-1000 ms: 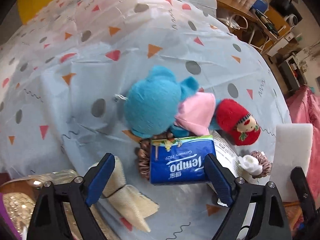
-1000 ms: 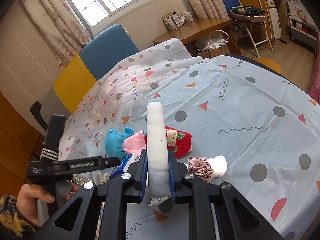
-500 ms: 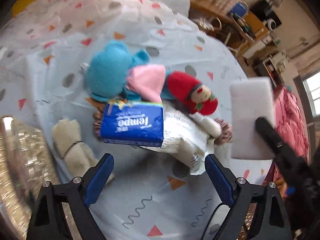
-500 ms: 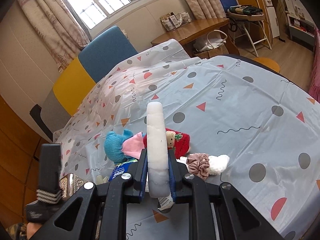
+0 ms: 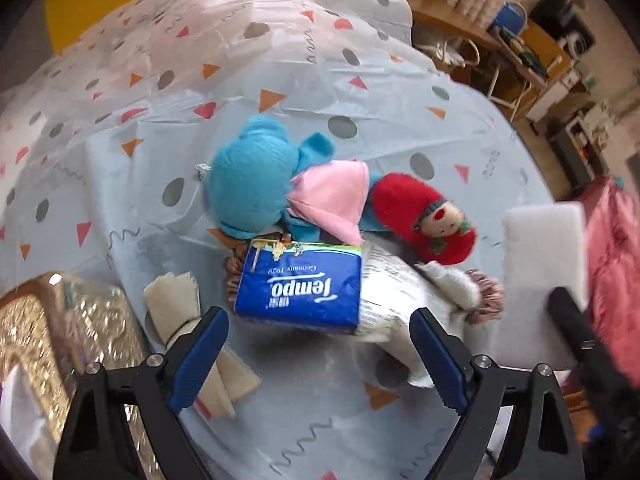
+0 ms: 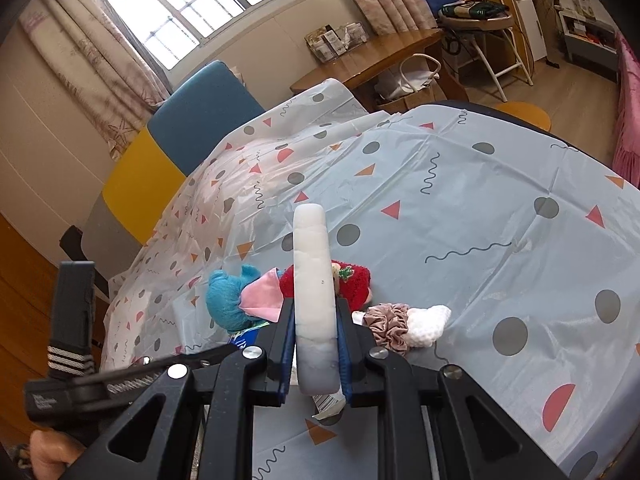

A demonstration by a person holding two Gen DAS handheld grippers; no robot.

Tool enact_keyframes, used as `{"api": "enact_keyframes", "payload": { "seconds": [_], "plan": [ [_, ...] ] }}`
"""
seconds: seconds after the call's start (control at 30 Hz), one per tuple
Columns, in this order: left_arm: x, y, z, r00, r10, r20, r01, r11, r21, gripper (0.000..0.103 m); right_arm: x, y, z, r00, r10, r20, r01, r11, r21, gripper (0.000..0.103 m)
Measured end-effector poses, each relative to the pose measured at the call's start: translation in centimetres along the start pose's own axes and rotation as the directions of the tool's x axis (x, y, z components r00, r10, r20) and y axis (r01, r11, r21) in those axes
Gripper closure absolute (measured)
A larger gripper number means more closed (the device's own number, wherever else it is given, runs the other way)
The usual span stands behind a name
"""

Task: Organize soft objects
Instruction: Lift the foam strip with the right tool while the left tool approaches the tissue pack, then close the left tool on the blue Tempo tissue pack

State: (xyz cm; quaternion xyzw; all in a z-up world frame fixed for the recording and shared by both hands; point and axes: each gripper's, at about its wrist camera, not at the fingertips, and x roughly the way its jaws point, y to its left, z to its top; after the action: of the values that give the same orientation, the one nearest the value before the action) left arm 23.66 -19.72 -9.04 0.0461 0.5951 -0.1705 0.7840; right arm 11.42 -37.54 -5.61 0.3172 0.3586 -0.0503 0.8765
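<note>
My left gripper [image 5: 318,334] is open and empty, just above a blue Tempo tissue pack [image 5: 300,286] on the patterned tablecloth [image 5: 280,72]. Behind the pack lie a blue plush toy [image 5: 250,180], a pink cloth [image 5: 332,196] and a red plush doll [image 5: 424,216]. A white printed packet [image 5: 394,304] and a brown scrunchie [image 5: 486,292] lie to the right, a beige cloth bow [image 5: 180,304] to the left. My right gripper [image 6: 314,312] is shut on a white sponge [image 6: 314,280], held upright; the sponge shows at right in the left wrist view [image 5: 540,272].
A glittery gold box [image 5: 44,352] sits at the table's left edge. A white knitted piece [image 6: 426,322] lies beside the scrunchie [image 6: 386,322]. A blue and yellow chair [image 6: 172,140] stands behind the table. A wooden desk [image 6: 380,52] and a folding chair [image 6: 476,20] stand beyond.
My left gripper swung right over the pile, then back over the tissue pack, still open. My right gripper keeps its hold on the sponge with little movement.
</note>
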Motion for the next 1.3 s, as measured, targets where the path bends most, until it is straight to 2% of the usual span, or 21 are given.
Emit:
{"api": "enact_keyframes", "payload": {
  "seconds": [0.13, 0.17, 0.2, 0.33, 0.37, 0.4, 0.5, 0.6, 0.63, 0.67, 0.7, 0.73, 0.9, 1.13, 1.17, 1.23, 1.27, 1.3],
  "plan": [
    [1.8, 0.0, 0.3, 1.0, 0.017, -0.011, -0.016, 1.0, 0.022, 0.011, 0.3, 0.0, -0.1, 1.0, -0.005, -0.012, 0.005, 1.0, 0.0, 0.086],
    [2.1, -0.1, 0.4, 1.0, 0.018, -0.017, -0.018, 0.999, 0.036, 0.014, 0.4, 0.0, -0.1, 1.0, -0.006, -0.016, 0.006, 1.0, -0.003, 0.086],
    [2.2, -0.2, 0.4, 1.0, 0.023, -0.009, -0.023, 0.998, 0.051, 0.03, 0.6, 0.1, -0.1, 1.0, -0.015, -0.019, 0.015, 1.0, -0.011, 0.086],
    [1.2, 0.0, 0.1, 1.0, -0.01, 0.027, 0.008, 0.997, 0.082, 0.032, 1.1, 0.6, -0.3, 0.999, -0.024, -0.04, 0.022, 0.999, -0.039, 0.086],
    [0.8, 0.2, 0.0, 0.999, -0.018, 0.038, 0.015, 0.996, 0.086, 0.041, 1.3, 0.8, -0.4, 0.998, -0.035, -0.045, 0.032, 0.998, -0.054, 0.086],
    [0.4, 0.2, -0.1, 0.999, -0.03, 0.037, 0.026, 0.995, 0.093, 0.069, 1.5, 1.0, -0.4, 0.998, -0.038, -0.052, 0.034, 0.997, -0.067, 0.086],
    [-1.0, -0.4, -0.3, 0.998, -0.027, 0.058, 0.018, 0.989, 0.146, 0.072, 1.6, 1.3, -0.6, 0.997, -0.047, -0.054, 0.042, 0.995, -0.087, 0.086],
    [-1.6, 0.0, -0.5, 0.998, -0.035, 0.056, 0.027, 0.991, 0.134, 0.072, 1.9, 1.4, -0.8, 0.996, -0.066, -0.065, 0.059, 0.994, -0.097, 0.086],
    [-1.4, 0.4, -0.5, 0.998, -0.046, 0.036, 0.042, 0.992, 0.121, 0.067, 2.0, 1.4, -0.9, 0.995, -0.073, -0.07, 0.066, 0.993, -0.1, 0.086],
    [-1.3, 0.9, -0.4, 0.999, -0.042, 0.03, 0.039, 0.995, 0.092, 0.043, 2.0, 1.4, -0.9, 0.995, -0.074, -0.07, 0.067, 0.993, -0.101, 0.086],
    [-1.4, 1.4, -0.4, 0.998, -0.039, 0.045, 0.036, 0.998, 0.059, 0.023, 1.9, 1.5, -1.0, 0.995, -0.072, -0.067, 0.065, 0.993, -0.102, 0.086],
    [-1.5, 1.8, -0.3, 0.997, -0.043, 0.058, 0.04, 0.998, 0.037, 0.022, 1.8, 1.5, -0.9, 0.995, -0.073, -0.064, 0.066, 0.992, -0.103, 0.086],
    [-0.7, 2.8, 0.6, 0.997, -0.073, 0.029, 0.073, 0.997, -0.014, 0.02, 2.1, 1.5, -0.9, 0.994, -0.08, -0.075, 0.071, 0.992, -0.109, 0.086],
    [1.8, 0.5, 1.6, 0.999, -0.031, -0.007, 0.032, 0.998, 0.061, 0.018, 2.3, 1.5, -0.9, 0.994, -0.07, -0.082, 0.062, 0.993, -0.103, 0.086],
    [2.0, 0.3, 1.5, 1.0, -0.018, -0.009, 0.019, 0.997, 0.073, 0.02, 2.4, 1.5, -0.9, 0.994, -0.074, -0.083, 0.065, 0.992, -0.106, 0.086],
    [2.3, -0.2, 1.2, 1.0, 0.011, -0.001, -0.011, 0.994, 0.105, 0.033, 2.5, 1.5, -0.9, 0.993, -0.077, -0.087, 0.067, 0.992, -0.109, 0.086],
    [2.2, -0.3, 1.1, 1.0, 0.008, 0.005, -0.008, 0.993, 0.119, 0.035, 2.6, 1.6, -0.9, 0.993, -0.078, -0.09, 0.068, 0.991, -0.112, 0.086],
    [1.9, -0.3, 1.0, 1.0, 0.003, 0.015, -0.005, 0.991, 0.132, 0.046, 2.7, 1.7, -1.0, 0.992, -0.082, -0.094, 0.071, 0.99, -0.119, 0.086]
  ]
}}
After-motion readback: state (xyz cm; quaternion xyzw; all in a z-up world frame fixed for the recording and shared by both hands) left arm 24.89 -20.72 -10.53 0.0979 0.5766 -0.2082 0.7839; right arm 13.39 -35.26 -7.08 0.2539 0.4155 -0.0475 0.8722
